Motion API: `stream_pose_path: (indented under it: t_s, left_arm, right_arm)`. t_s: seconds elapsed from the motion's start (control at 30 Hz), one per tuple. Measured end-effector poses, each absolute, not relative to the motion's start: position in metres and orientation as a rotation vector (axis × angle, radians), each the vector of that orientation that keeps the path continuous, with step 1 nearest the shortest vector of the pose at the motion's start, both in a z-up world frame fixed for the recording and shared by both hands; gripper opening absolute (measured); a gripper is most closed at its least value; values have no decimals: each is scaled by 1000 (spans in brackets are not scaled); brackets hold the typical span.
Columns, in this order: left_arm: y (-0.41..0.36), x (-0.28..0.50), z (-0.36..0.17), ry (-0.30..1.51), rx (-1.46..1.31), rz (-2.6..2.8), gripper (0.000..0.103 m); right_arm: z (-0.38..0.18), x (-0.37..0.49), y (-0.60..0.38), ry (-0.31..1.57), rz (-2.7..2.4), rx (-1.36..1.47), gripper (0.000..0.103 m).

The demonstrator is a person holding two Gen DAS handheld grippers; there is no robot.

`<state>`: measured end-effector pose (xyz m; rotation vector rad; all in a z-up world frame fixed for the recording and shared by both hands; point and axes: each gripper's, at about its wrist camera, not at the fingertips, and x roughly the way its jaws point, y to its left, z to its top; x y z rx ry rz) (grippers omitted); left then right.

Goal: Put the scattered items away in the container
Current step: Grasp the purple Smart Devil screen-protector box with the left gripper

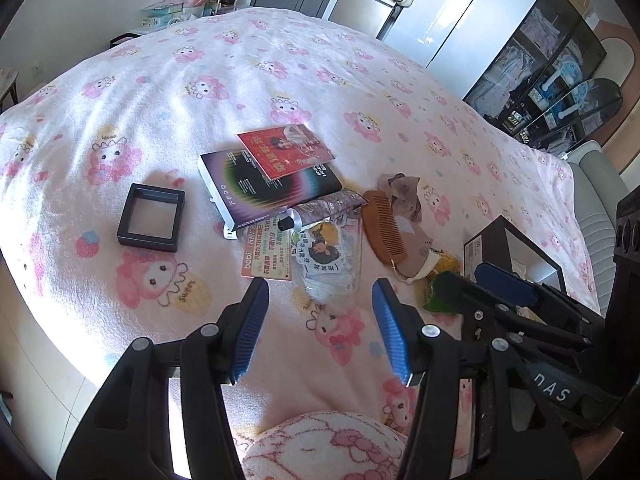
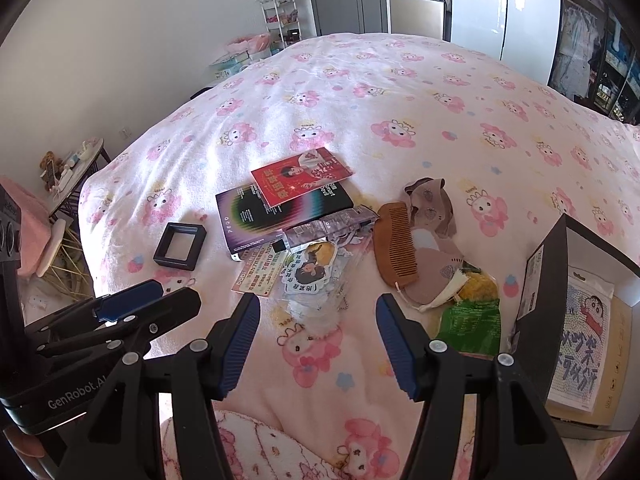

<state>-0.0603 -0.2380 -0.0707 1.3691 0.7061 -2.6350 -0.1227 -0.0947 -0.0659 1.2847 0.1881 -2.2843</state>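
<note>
Scattered items lie on the pink patterned bed cover: a red card on a dark book, a black square frame, a tube, a clear sticker bag, a wooden comb, a brown cloth pouch and a green snack bag. The black box container stands at the right with a cartoon sheet inside. My left gripper is open and empty just short of the sticker bag. My right gripper is open and empty over the same bag.
The bed's left edge drops to a tiled floor. A side table with small things stands at the left. Cabinets and a fridge line the far wall. A folded pink blanket lies under the grippers.
</note>
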Motion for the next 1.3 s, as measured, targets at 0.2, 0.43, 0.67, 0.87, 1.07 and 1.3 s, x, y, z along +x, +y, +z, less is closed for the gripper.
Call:
stream_pose_path:
  t_s: [0.2,0.43,0.67,0.87,1.07,1.3]
  left_arm:
    - [-260,-68,-79,749,1333,-2609,54]
    - [-292,-94,-120,783,1359,-2499,53]
    - [-321,-127,-176,934,1460,-2396,39]
    - [-337,-142,-198,1078,1437,-2362,38]
    - [-348,-159,-209,1147,1417,-2323,54]
    - [-330,-166,-208,1192,1492,-2339,38]
  right_arm:
    - [-73,-137,-118,226,-2257,1277,57]
    - [-114,-168,-143,228,-2197,1322,56]
    - [-164,-196,-146,175,-2152,1467,47]
    - [-174,-201,-131,107,-2137,1499,47]
    - [-173,-200,-125,95,-2150,1501,47]
    - [-166,-190,-109,39,-2159,1509,47]
